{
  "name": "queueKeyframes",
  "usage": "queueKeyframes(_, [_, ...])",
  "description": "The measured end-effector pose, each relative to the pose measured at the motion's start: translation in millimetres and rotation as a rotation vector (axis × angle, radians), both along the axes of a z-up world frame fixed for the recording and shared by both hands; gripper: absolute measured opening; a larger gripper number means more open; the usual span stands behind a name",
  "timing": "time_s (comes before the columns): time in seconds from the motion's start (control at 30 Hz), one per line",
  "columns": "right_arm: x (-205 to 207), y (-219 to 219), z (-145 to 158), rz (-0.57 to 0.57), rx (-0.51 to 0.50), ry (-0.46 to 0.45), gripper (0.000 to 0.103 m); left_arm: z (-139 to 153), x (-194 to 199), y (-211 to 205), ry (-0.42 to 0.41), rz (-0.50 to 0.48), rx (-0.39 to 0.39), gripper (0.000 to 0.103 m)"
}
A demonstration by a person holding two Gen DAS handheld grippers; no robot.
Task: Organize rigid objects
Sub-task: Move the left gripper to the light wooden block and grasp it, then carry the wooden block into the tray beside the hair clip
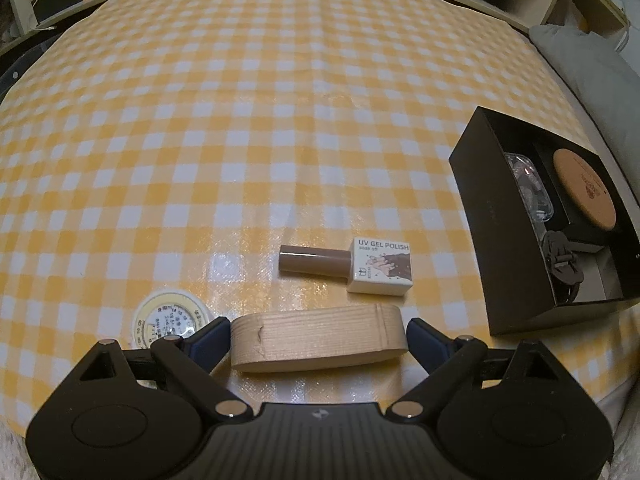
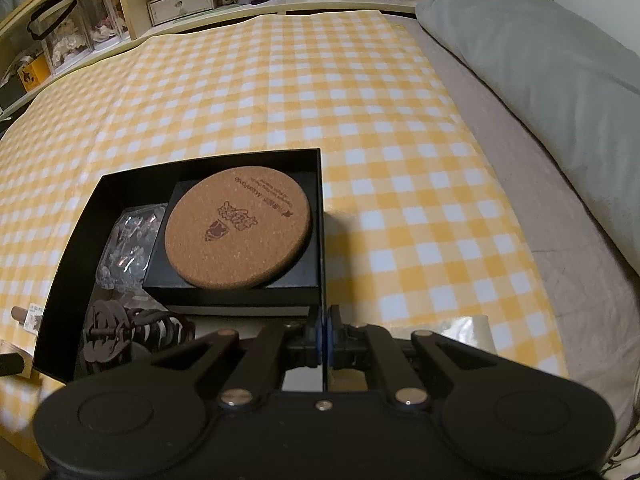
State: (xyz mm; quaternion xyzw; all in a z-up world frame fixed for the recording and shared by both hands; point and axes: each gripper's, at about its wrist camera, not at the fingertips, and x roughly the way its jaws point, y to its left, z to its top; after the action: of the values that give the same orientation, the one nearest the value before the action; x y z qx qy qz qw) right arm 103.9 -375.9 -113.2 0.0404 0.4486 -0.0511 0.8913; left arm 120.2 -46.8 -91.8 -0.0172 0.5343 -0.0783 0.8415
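Observation:
My left gripper [image 1: 318,338] is open, its fingers on either side of a pale wooden oval block [image 1: 316,338] lying on the checked cloth; small gaps show on both sides. A gel polish bottle [image 1: 348,266] lies just beyond the block. A round white tape measure [image 1: 168,320] lies to the left. My right gripper [image 2: 323,336] is shut on the right wall of the black box [image 2: 321,248]. The box holds a cork coaster [image 2: 238,228] on a small black box, a clear plastic item [image 2: 128,244] and a brown hair claw [image 2: 128,336].
The yellow checked cloth [image 1: 240,120] covers a bed. A grey pillow [image 2: 540,92] lies at the right. Shelves with boxes [image 2: 180,0] stand behind the bed. The black box also shows at the right of the left wrist view [image 1: 480,208].

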Motion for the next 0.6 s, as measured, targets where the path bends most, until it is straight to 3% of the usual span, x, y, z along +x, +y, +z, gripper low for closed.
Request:
queueKeyframes(0.13, [-0.7,0.1,0.1,0.001,-0.003,0.001,0.003,1.2,-1.5,-2.3,-0.011,-0.011,0.003,0.093])
queueKeyframes(0.3, [-0.2,0.9,0.1,0.001,0.001,-0.001,0.003,16.3,-6.1,-12.1,-0.088,-0.058,0.016,0.093])
queueKeyframes(0.6, [1.3,1.2,1.9,0.006,0.004,0.006,0.003,59.2,-13.4,-34.1,-0.201,-0.155,-0.100,0.093])
